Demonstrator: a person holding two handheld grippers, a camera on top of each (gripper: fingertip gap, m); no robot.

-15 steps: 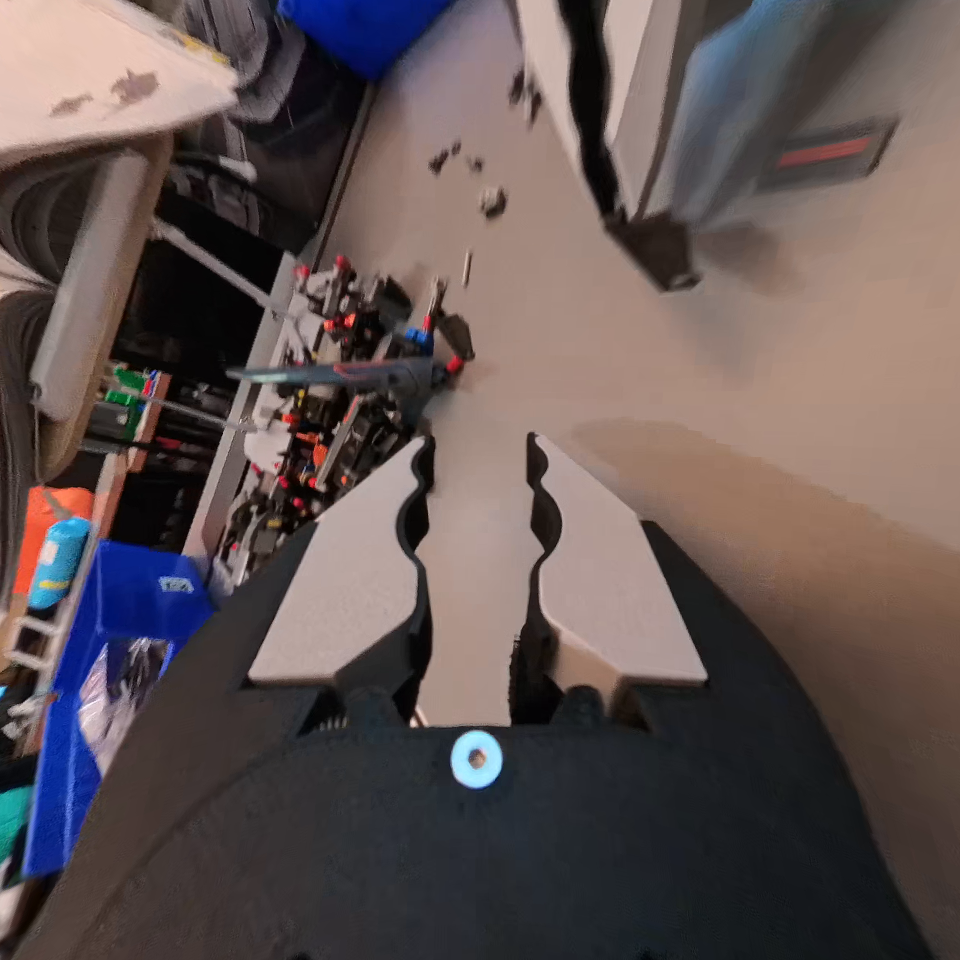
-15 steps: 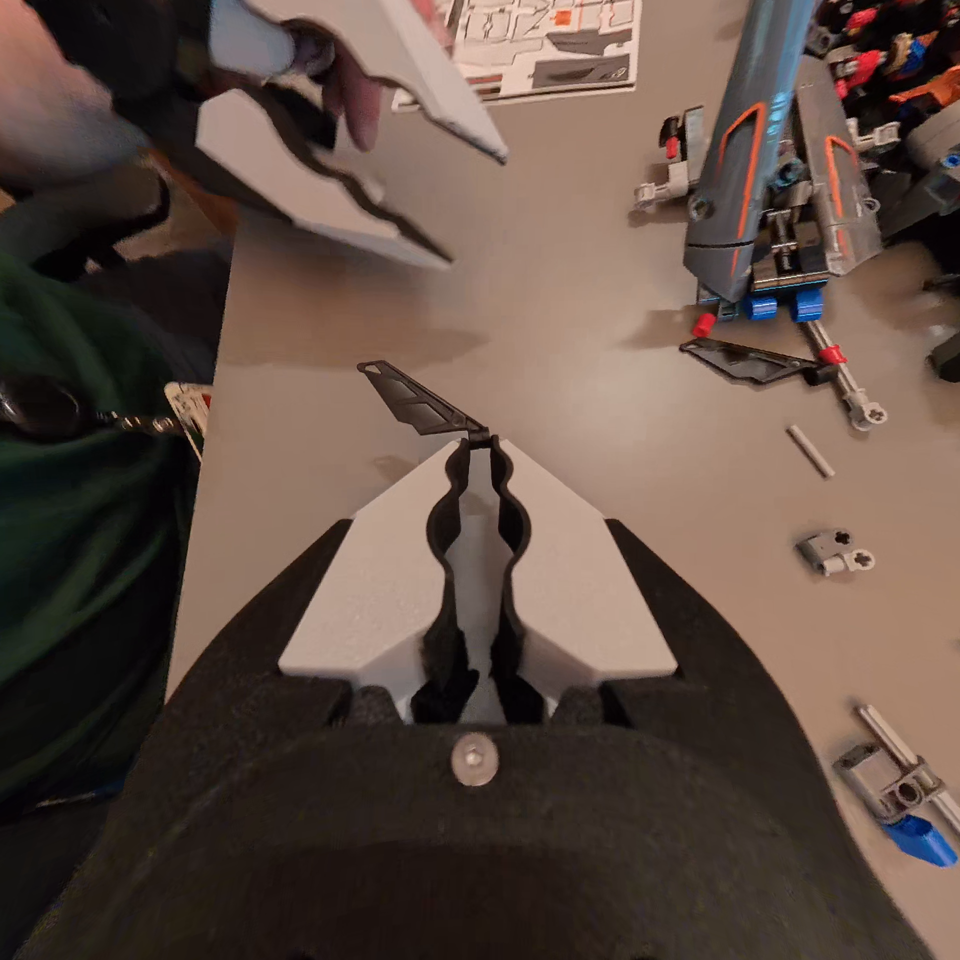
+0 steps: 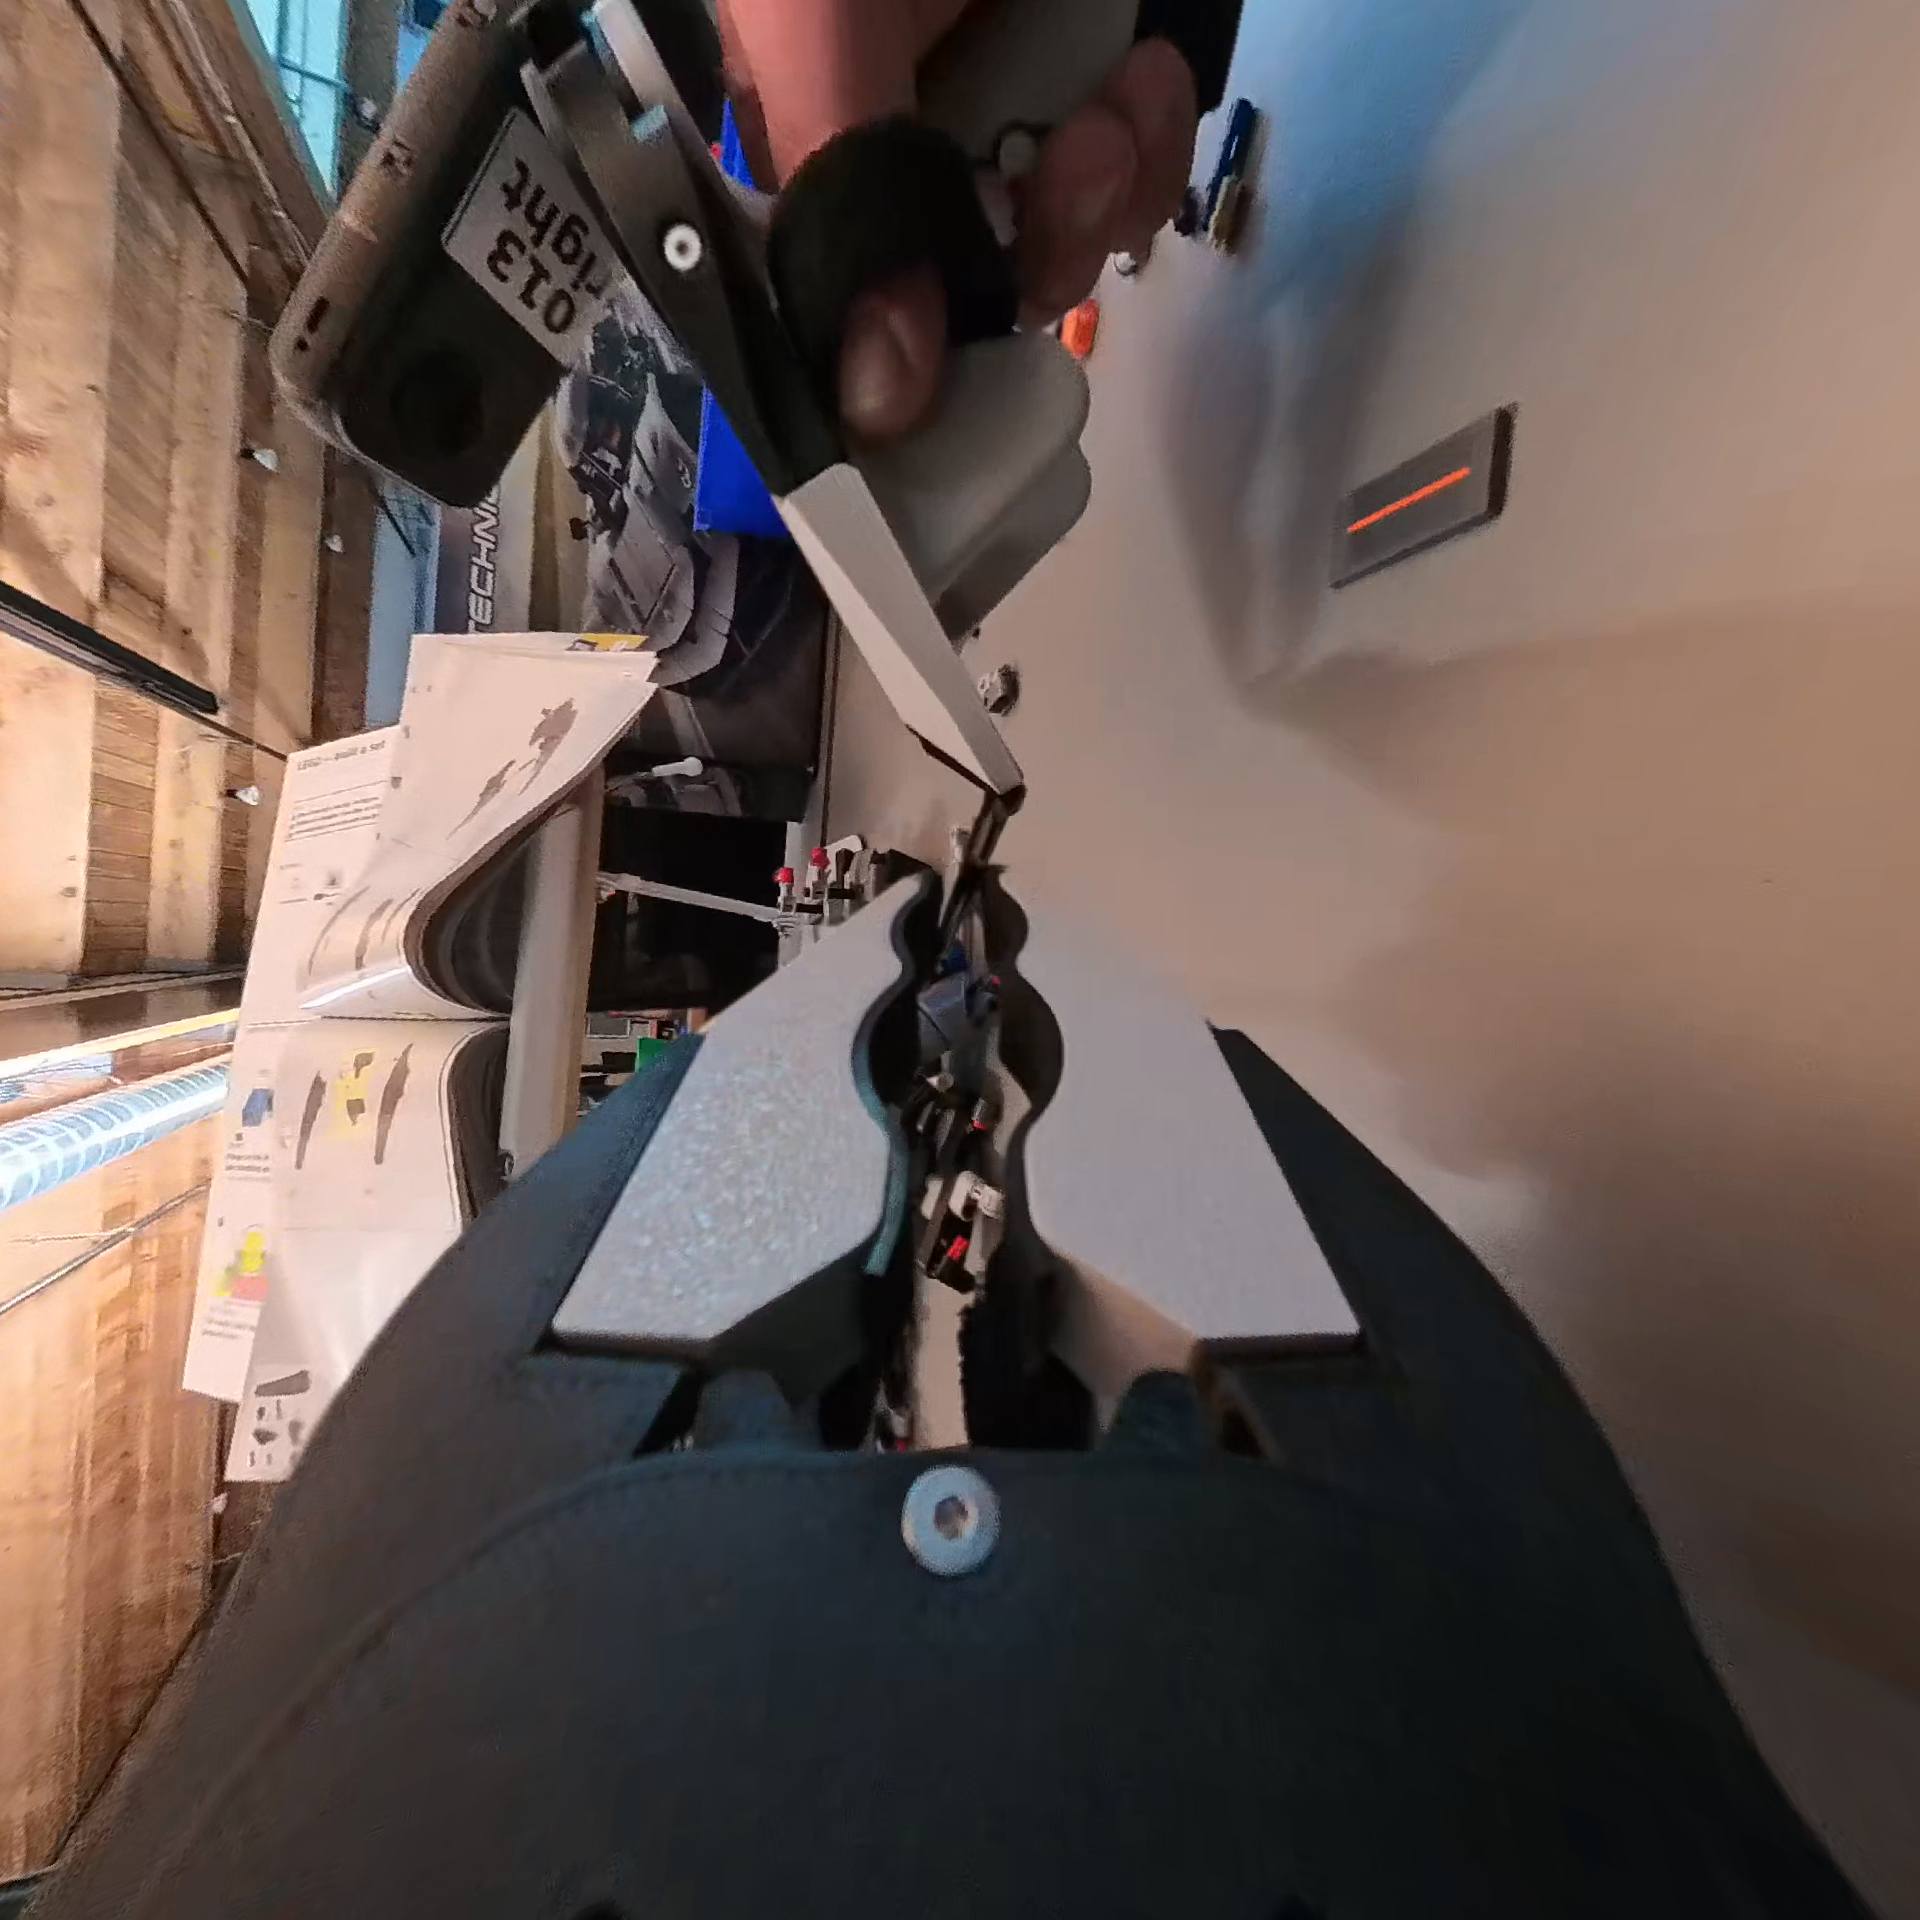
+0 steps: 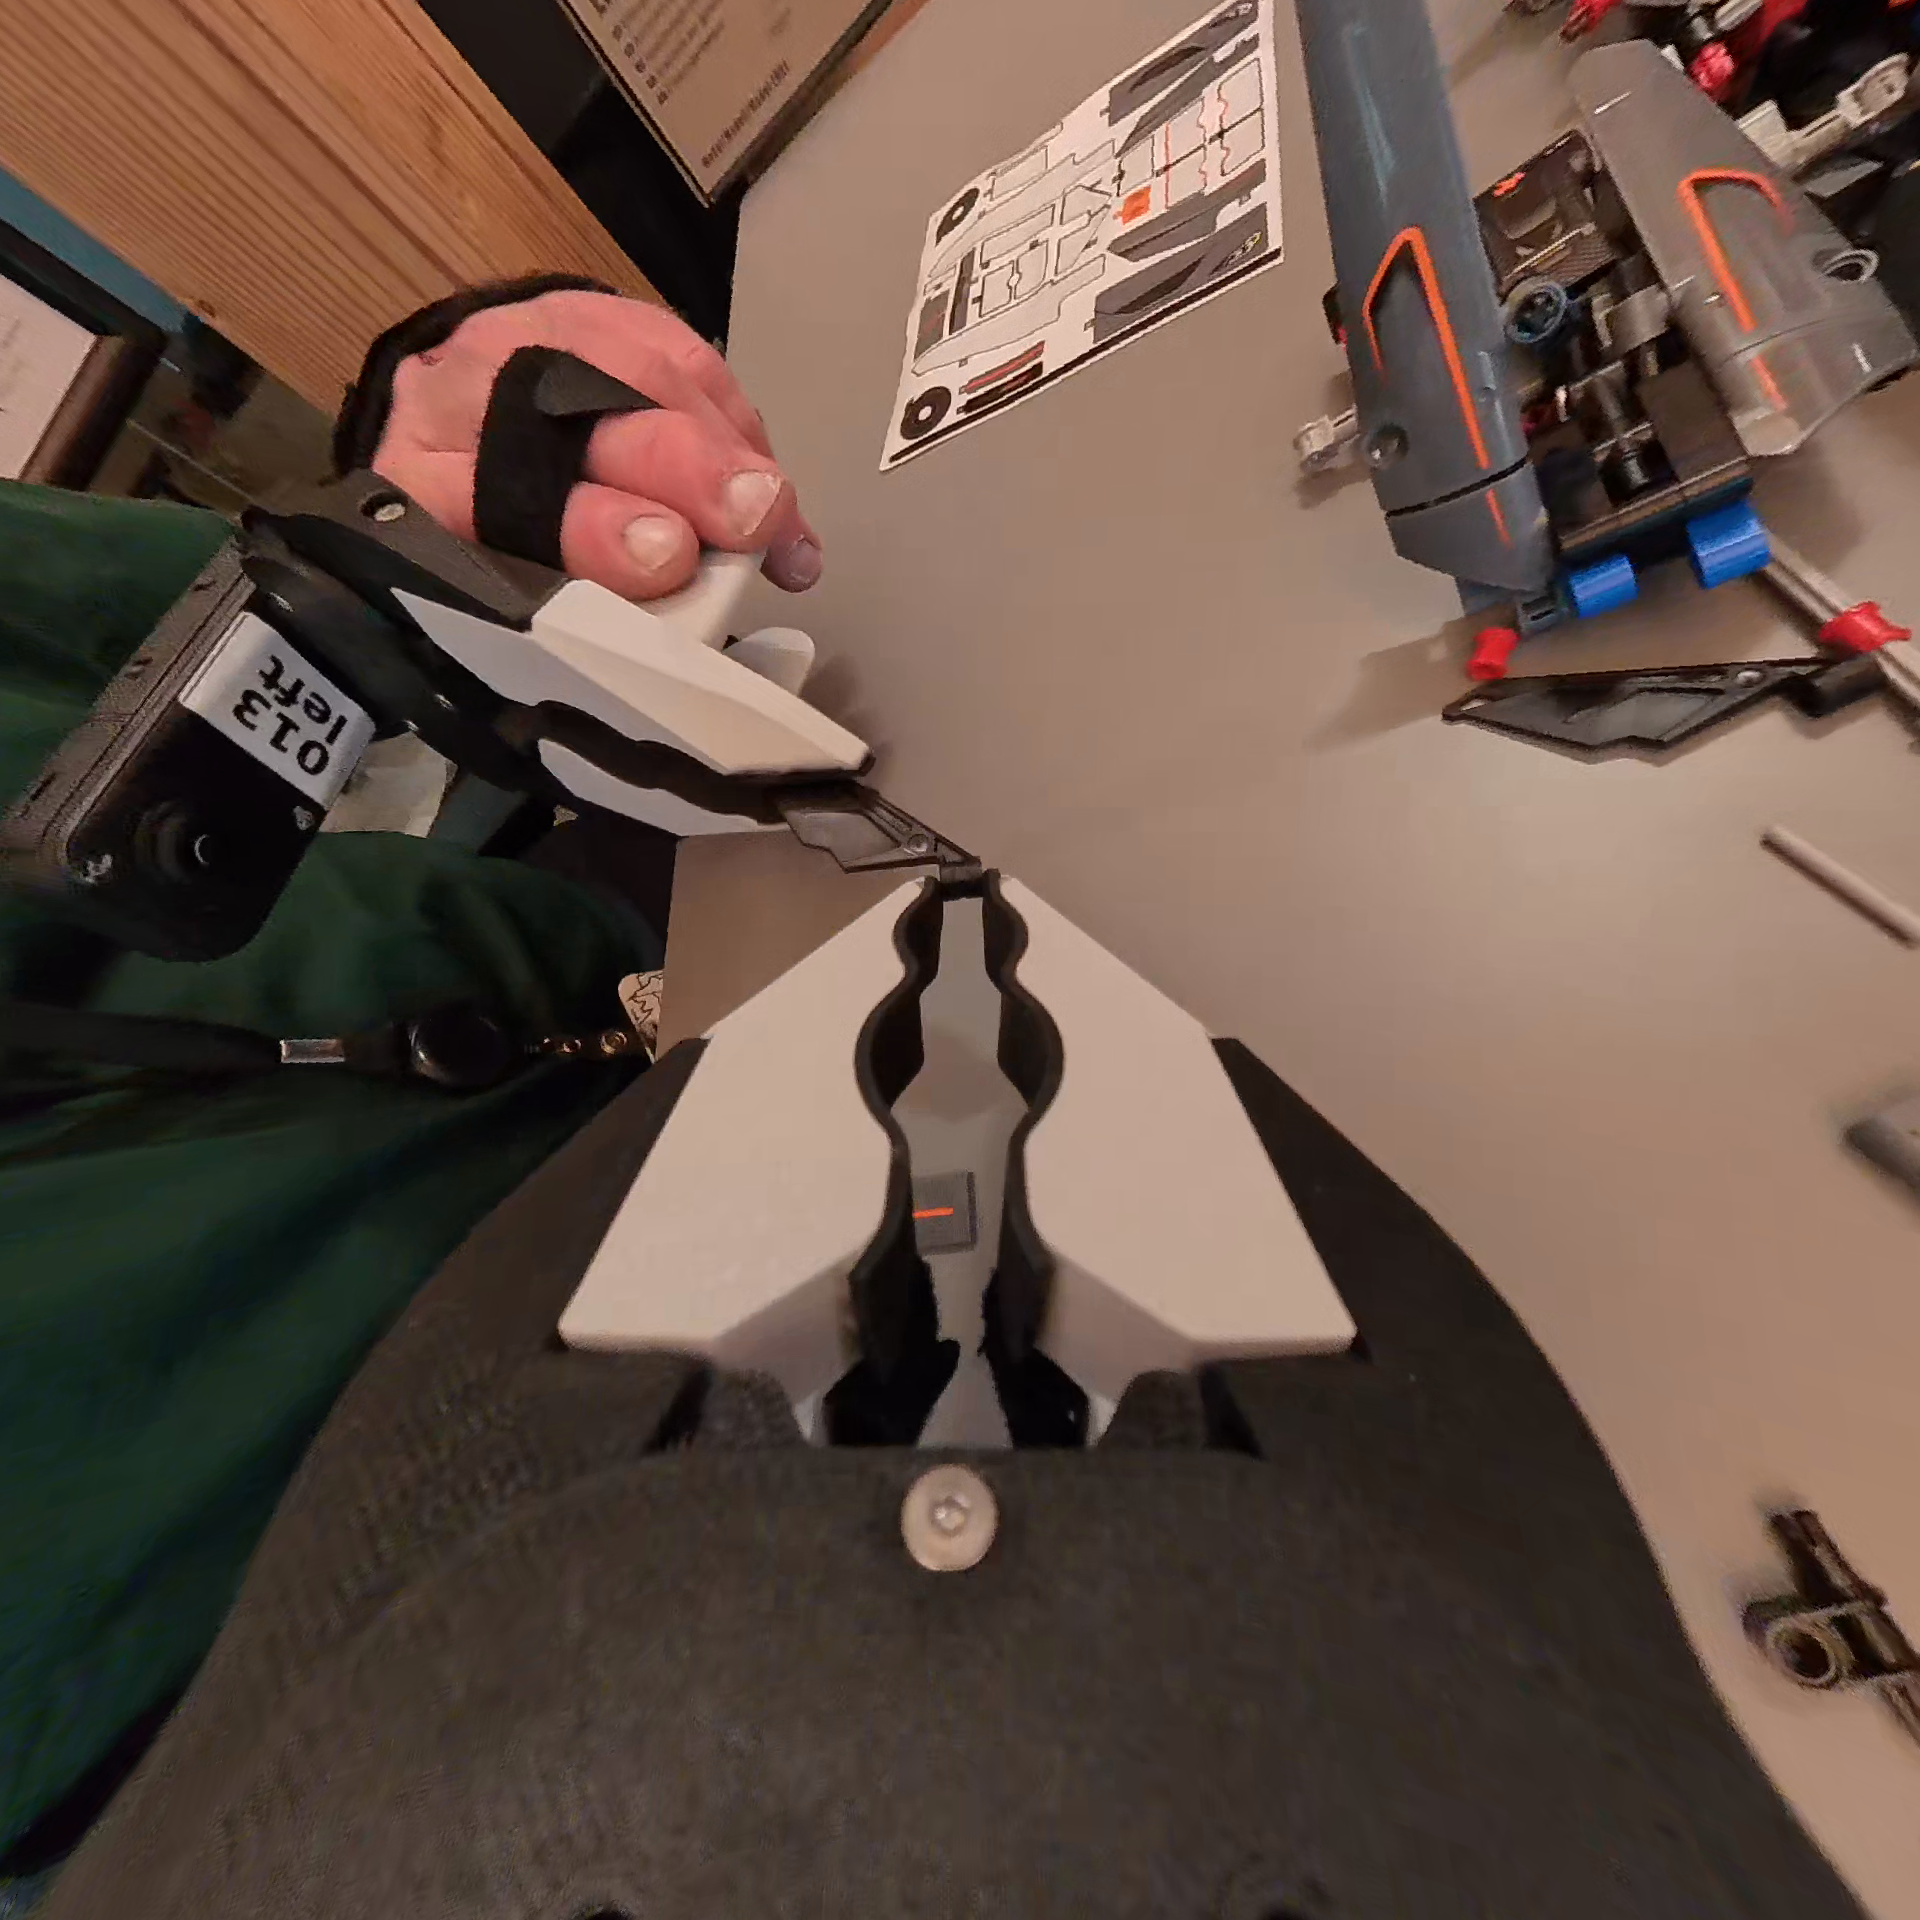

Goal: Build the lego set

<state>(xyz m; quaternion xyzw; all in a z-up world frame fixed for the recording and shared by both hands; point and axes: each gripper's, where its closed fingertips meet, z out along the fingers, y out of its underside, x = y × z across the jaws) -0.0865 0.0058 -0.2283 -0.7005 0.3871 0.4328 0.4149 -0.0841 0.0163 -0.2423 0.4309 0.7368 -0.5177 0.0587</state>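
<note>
Above the grey surface [image 4: 1195, 831], the right tool [image 4: 961, 883] pinches one tip of a thin black lego panel [image 4: 883, 831] while the left tool [image 4: 821, 779] is clamped on its other end — the half-built grey-and-orange lego model [image 4: 1558, 364] sits well apart, near a sticker sheet [image 4: 1091, 229].

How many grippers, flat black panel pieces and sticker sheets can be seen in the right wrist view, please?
Grippers: 2, the left gripper and the right gripper
Black panels: 2, the held black panel and the lying black panel
Sticker sheet: 1
Total: 5
</note>
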